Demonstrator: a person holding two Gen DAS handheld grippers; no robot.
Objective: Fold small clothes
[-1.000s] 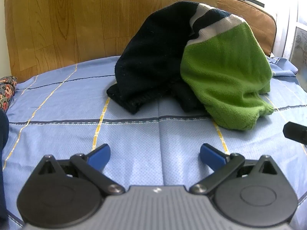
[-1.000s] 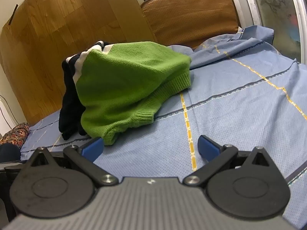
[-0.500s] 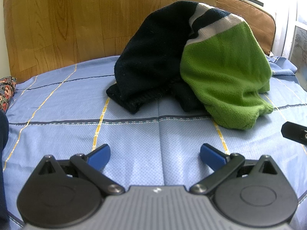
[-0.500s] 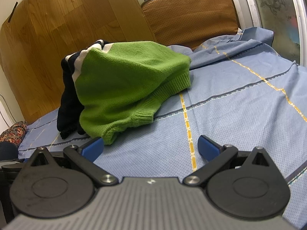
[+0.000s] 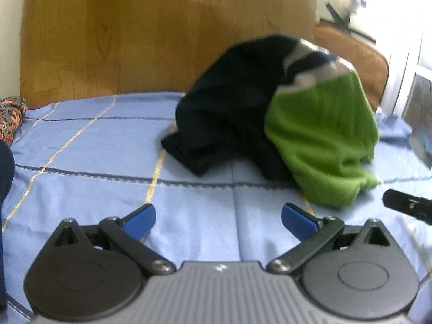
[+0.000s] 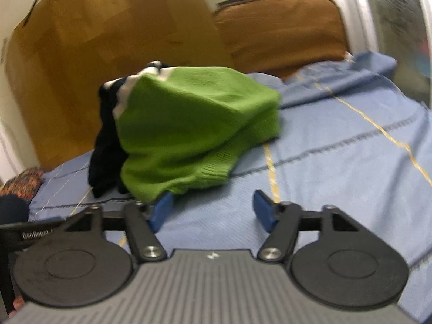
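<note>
A small knit sweater, green with a navy part and white stripes, lies heaped on the blue bedsheet. In the right wrist view the same sweater has its green ribbed hem nearest. My left gripper stands open over bare sheet, well short of the heap. The jaws of my right gripper are closing, with only sheet between them; its left fingertip sits just under the green hem. Part of the right gripper shows as a black piece at the right edge of the left wrist view.
A wooden headboard rises behind the bed, with a brown cushion to its right. A flowered cloth lies at the far left edge. A window frame stands at the right. Rumpled sheet lies beyond the sweater.
The right gripper's fingers have come closer together and it has edged toward the green hem. The left wrist view has dipped a little; the sweater has not moved.
</note>
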